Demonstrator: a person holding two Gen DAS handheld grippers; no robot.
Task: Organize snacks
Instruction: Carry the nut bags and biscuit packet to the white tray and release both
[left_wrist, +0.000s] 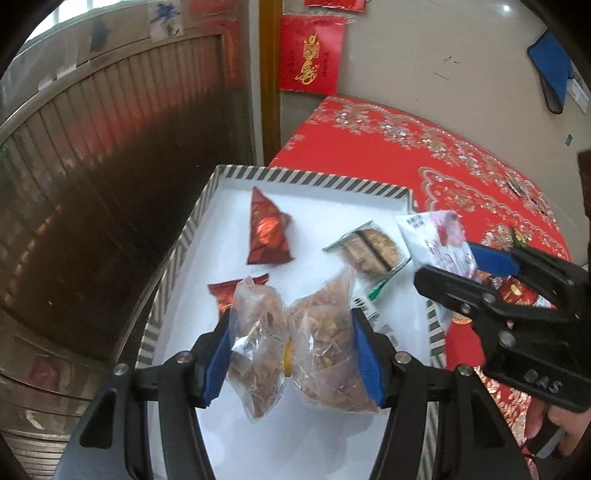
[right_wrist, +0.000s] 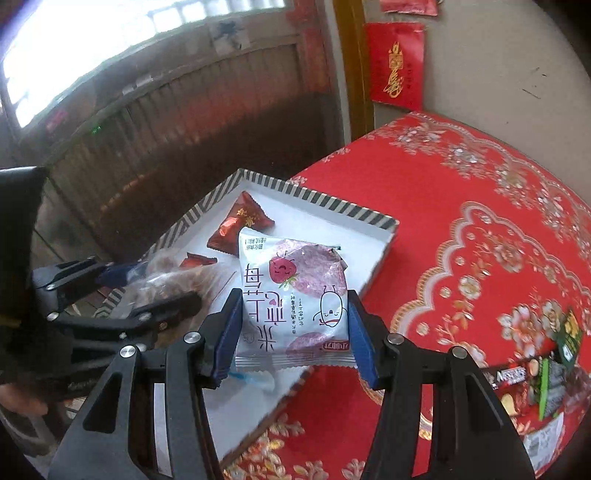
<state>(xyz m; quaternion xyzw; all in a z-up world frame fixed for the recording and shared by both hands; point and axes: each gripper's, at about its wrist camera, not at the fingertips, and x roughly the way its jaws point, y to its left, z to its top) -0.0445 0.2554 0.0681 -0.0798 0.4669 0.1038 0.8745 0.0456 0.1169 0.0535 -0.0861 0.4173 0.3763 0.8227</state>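
A white box with a striped rim (left_wrist: 314, 179) (right_wrist: 332, 205) sits at the left edge of the red table. My left gripper (left_wrist: 291, 354) is shut on a clear bag of brown snacks (left_wrist: 321, 343), held above the box floor. My right gripper (right_wrist: 293, 332) is shut on a white packet with a strawberry picture (right_wrist: 295, 291), held over the box's right side; it also shows in the left wrist view (left_wrist: 439, 240). In the box lie a red triangular packet (left_wrist: 267, 230) (right_wrist: 242, 223), a second red packet (left_wrist: 225, 293) and a clear-wrapped biscuit pack (left_wrist: 371, 249).
The red embroidered tablecloth (right_wrist: 461, 236) covers the table to the right. Several loose snack packets, one a Nescafé sachet (right_wrist: 513, 376), lie at its right front. A metal shutter door (left_wrist: 110, 147) and a wall with red envelopes (left_wrist: 312, 55) stand behind.
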